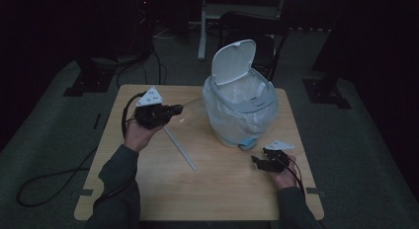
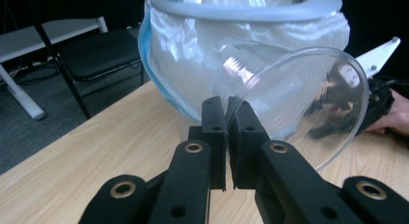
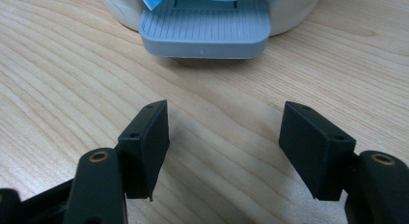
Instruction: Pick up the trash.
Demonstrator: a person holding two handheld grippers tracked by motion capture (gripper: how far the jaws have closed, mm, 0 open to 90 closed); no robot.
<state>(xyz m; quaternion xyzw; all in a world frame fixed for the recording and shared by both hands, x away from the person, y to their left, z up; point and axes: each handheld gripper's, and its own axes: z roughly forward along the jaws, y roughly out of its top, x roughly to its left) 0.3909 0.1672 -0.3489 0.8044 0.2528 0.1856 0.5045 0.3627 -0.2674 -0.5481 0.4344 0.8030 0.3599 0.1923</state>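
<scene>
left gripper (image 2: pixel 226 108) is pinching the clear cup (image 2: pixel 289 98) by its thin rim beside the bin (image 1: pixel 240 110), so it's risking slipping while the right gripper (image 3: pixel 224 122) is idling with jaws apart

There was one clear cup (image 2: pixel 289 98), one bin (image 1: pixel 240 108), one straw (image 1: pixel 180 149) and two claws.

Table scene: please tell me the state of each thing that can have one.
Bin lid: open, tipped up.
Bin: upright, lined with a bag.
Clear plastic cup: on its side, rim pinched.
Left gripper: shut on the cup's rim.
Right gripper: open, nothing between its jaws.
Straw: lying flat on the table.
</scene>
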